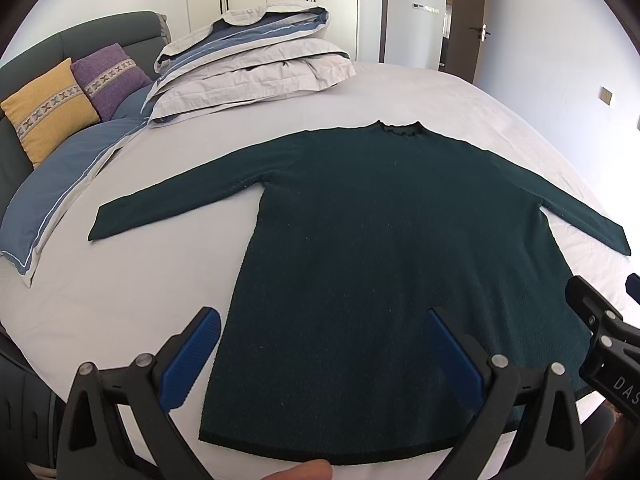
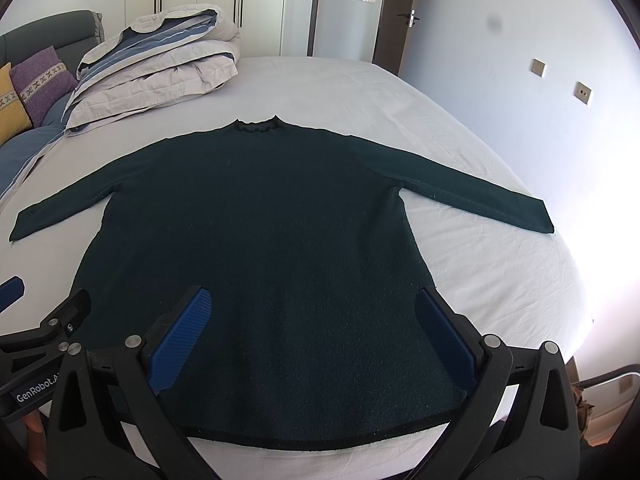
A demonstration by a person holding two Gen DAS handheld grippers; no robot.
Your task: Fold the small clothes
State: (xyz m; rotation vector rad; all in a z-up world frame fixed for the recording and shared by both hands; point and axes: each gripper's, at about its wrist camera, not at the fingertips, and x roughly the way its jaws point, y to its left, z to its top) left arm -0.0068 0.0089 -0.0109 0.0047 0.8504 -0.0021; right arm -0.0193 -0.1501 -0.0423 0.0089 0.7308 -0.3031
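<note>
Far left of the left gripper, a yellow cushion [image 1: 50, 110] and a purple cushion [image 1: 110, 78] lean against the grey headboard [image 1: 80, 38], the yellow one further left. A blue pillow [image 1: 60, 200] lies below them on the white bed sheet [image 1: 132, 280]. Ahead and left of both grippers sits a folded duvet [image 1: 256, 68], grey and blue, resting on the sheet beyond the garment.

The left gripper [image 1: 324, 360] is held spread wide, with nothing between its blue pads [image 1: 192, 360]. It hovers over the hem region of the dark green sweater [image 1: 380, 260]; contact with the fabric cannot be confirmed. The left pad stands over bare sheet just beside the sweater's edge, the right pad over the fabric.

The sweater lies flat on the sheet, directly ahead of both grippers: collar away from the tools, hem nearest them, both sleeves extended outward to either side.

The right gripper [image 2: 314, 344] is likewise spread wide and grips nothing. Both its pads stand over the lower body of the sweater [image 2: 256, 240], near the hem.

Far right, beyond the bed, a door [image 2: 394, 16] stands in the white wall [image 2: 520, 20].
</note>
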